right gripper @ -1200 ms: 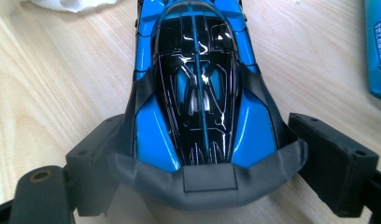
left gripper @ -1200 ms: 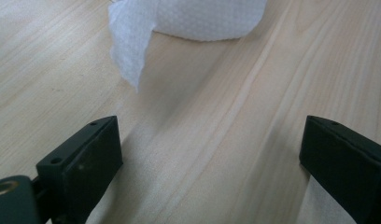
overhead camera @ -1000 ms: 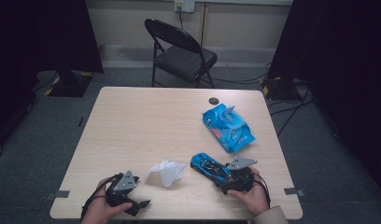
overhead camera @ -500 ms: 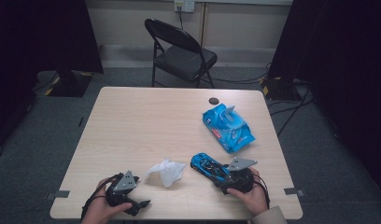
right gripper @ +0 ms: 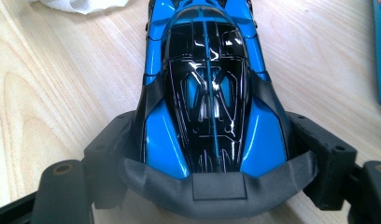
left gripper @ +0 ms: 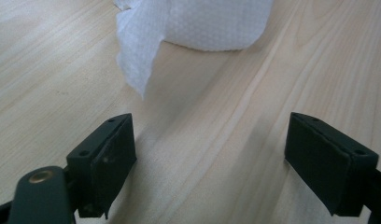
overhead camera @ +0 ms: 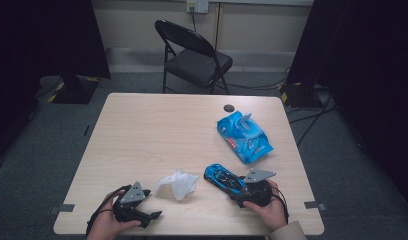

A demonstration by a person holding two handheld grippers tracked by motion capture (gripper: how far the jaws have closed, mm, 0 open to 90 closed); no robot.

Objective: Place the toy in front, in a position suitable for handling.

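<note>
Right gripper (overhead camera: pixel 242 190) clamped on blue toy car (overhead camera: pixel 223 178) at its rear end, pads pressed vs. both flanks; jaws just closed in a bit onto it. Car sat on worktop (overhead camera: pixel 157 130) near front edge, right of centre, nose aimed away from hand toward crumpled white wipe (overhead camera: pixel 178 183). From right gripper view: car (right gripper: pixel 207 93) lengthwise between jaws, grey rear bumper nearest lens, wipe (right gripper: pixel 83 4) at top left corner.

Left gripper (overhead camera: pixel 148 216) rested at front-left of worktop, jaws wide w/ nothing between them, just narrowed slightly. In left gripper view: bare wood between pads, wipe (left gripper: pixel 188 28) ahead, apart from both pads.

Blue wipes pack (overhead camera: pixel 243 136) lay farther back on right side, flap up, well apart from car. Small dark round cap (overhead camera: pixel 228 107) just behind pack.
</note>
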